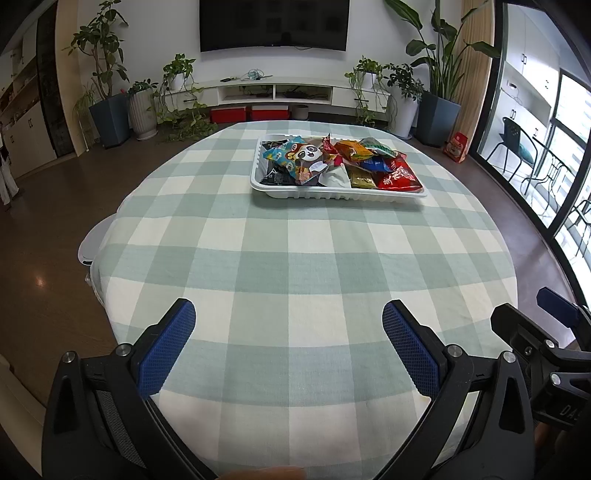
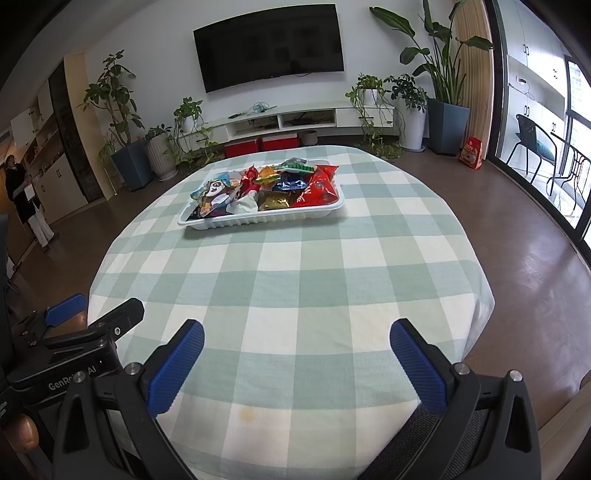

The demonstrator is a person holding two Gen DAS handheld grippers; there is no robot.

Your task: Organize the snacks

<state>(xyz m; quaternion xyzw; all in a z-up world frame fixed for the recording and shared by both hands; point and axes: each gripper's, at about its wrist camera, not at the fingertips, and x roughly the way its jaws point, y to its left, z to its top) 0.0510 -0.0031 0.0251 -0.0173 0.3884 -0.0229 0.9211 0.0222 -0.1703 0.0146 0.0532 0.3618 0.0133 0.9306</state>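
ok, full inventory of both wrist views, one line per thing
tray: 1, white plastic, far half of table
snack packets: a heap, mixed colours, count unclear, all inside the tray
panda packet: 1, blue and white, tray's left part
red packet: 1, red, tray's right end
tablecloth: 1, green and white check, covers the table
TV: 1, black, back wall
potted plants: several, green, along the wall
person: 1, dark top, far left
left gripper: open, empty, near table edge
right gripper: open, empty, near table edge

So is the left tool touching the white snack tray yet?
Apart. The left wrist view shows the left tool open, with bare checked tablecloth between it and the tray.
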